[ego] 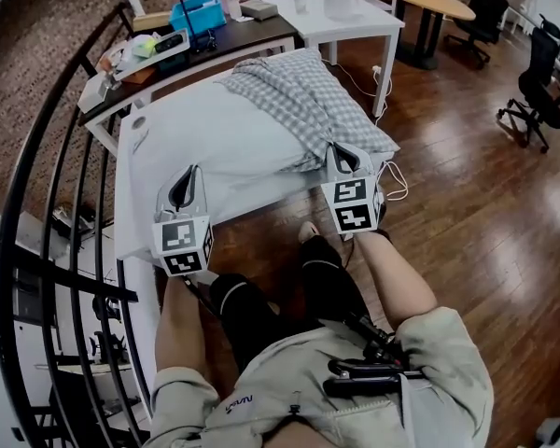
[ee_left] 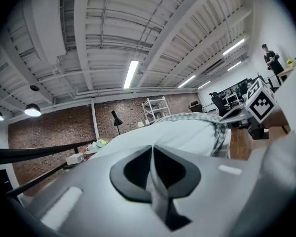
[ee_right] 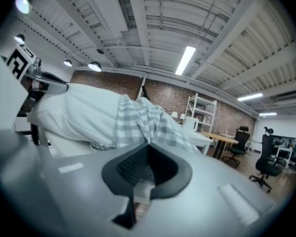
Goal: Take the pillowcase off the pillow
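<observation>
Left gripper [ego: 191, 174], held level, pinches the white pillow [ego: 215, 138]; right gripper [ego: 343, 153], dipped slightly, pinches the pillowcase [ego: 299, 96].

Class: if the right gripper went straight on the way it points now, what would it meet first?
The checked pillowcase: the right gripper is shut and seems to pinch its near corner, with the pillow lying just beyond.

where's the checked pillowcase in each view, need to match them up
head view: checked pillowcase upper centre
left gripper view: checked pillowcase right of centre, a thin band
right gripper view: checked pillowcase centre, just above the jaws
shared landmark: white pillow, partly out of it
</observation>
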Demonstrator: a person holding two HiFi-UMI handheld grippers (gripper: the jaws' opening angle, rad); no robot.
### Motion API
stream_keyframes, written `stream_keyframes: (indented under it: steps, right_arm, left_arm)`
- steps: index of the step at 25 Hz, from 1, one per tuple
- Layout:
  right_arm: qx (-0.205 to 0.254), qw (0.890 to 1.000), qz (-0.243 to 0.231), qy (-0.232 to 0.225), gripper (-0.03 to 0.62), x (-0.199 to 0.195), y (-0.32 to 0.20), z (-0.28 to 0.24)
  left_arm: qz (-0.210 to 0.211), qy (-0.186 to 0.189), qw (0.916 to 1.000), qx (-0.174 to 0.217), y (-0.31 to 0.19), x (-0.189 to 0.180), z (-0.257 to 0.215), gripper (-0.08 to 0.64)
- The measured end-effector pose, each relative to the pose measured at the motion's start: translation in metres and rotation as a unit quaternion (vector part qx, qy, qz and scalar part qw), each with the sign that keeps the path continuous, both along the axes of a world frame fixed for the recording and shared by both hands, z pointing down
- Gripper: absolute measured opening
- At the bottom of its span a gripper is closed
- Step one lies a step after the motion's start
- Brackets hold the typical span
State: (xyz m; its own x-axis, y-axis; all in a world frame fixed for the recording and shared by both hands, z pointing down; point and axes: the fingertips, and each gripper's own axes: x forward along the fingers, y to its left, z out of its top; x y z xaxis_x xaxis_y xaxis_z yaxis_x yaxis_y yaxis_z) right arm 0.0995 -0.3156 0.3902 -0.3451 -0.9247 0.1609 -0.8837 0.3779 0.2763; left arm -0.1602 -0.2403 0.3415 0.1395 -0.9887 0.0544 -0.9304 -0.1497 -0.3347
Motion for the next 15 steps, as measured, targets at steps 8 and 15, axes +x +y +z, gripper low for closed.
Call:
stream_keyframes:
  steps: [8,15]
  right_arm:
    - [-0.043,0.999,0.023,0.021,0.006,0.013,-0.016,0.053]
    - [-0.054,0.998,-0.028,-0.016,0.008,0.014,-0.004,0.053]
  left_arm:
    - [-0.004,0.004,0.9990,-0.043,-0.003,-0.004,0.045,0.014]
    - [0.026,-0.072,0.9965,0.035,0.019,0.046,-0.010,0.140]
